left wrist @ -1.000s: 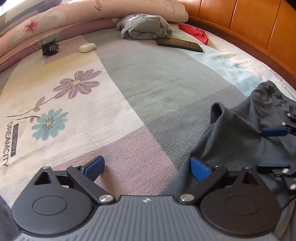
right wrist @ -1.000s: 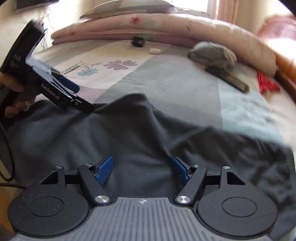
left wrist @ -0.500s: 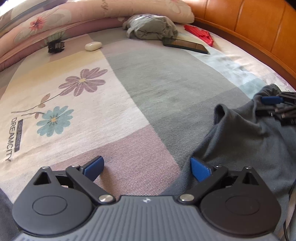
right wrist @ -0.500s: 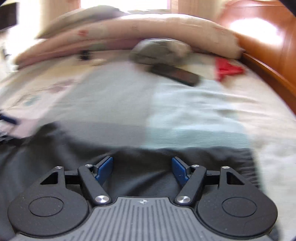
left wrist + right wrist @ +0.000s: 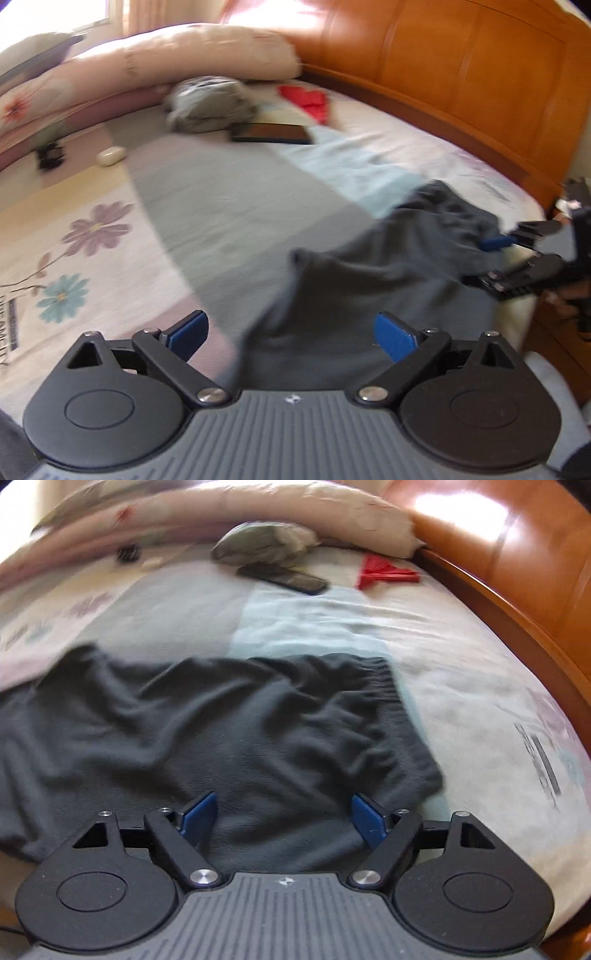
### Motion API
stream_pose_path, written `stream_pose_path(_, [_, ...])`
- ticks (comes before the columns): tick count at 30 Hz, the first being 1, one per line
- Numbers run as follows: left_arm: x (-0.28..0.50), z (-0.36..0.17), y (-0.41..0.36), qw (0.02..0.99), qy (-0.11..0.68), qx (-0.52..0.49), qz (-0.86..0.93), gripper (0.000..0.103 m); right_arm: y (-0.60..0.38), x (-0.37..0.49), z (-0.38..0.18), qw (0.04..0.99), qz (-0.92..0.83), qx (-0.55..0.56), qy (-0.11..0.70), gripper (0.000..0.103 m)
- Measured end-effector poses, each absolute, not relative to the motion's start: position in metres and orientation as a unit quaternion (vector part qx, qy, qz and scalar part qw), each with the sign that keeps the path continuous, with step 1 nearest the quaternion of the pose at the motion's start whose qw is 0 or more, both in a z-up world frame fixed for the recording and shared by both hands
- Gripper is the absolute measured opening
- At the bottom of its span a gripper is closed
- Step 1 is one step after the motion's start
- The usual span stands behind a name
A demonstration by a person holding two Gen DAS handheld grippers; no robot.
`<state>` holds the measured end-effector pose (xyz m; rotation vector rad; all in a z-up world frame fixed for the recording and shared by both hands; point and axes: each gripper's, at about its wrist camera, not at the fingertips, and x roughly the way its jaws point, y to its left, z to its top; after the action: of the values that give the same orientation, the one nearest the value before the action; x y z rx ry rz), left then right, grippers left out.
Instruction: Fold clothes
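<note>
Dark grey fabric, a single pair of shorts (image 5: 229, 734), lay spread and wrinkled across the patchwork bedsheet (image 5: 461, 672), its elastic waistband toward the wooden headboard (image 5: 461, 74). Only the left wrist view showed the right gripper (image 5: 517, 254) from outside, at the shorts' far edge near the side of the bed, along with a white earbud case (image 5: 110, 156) and black hair clip (image 5: 50, 158) seen sharply. Only the right wrist view took in the whole waistband and the print on the sheet's right side. The left gripper (image 5: 291, 332) hung with its jaws wide apart over the near hem, nothing pinched. The right gripper's jaws were opening, cloth lying under them but not pressed by the blue pads (image 5: 364, 818). Compared with a second earlier, the left gripper had gone from the right view, both cameras had swung toward the headboard, and the shorts looked more bunched. Counted: two grippers, one pair of shorts, one crumpled grey garment (image 5: 207, 103), one dark phone (image 5: 273, 133), one red item (image 5: 310, 101), one rolled floral quilt (image 5: 147, 70).
</note>
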<state>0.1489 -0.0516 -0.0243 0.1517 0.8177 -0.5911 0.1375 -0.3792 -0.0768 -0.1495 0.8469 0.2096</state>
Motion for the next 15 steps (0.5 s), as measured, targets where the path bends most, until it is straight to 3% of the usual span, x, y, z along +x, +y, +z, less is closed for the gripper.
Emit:
stream_pose_path(6, [0.122,-0.038,-0.08,0.846,0.415,0.078,-0.327,0.097,-0.363,0.113,-0.045,0.921,0.144,-0.022,0.362,0.083])
stream_pose_path(13, [0.101,-0.081,-0.088,0.828,0.462,0.089,-0.306,0.097,-0.324,0.104,-0.076,0.911,0.168,-0.046,0.374,0.084])
stream_pose_path(15, [0.089,-0.089,-0.081,0.83,0.458,0.114,-0.296,0.098,-0.318,0.102,-0.087,0.909,0.166,-0.05,0.378,0.09])
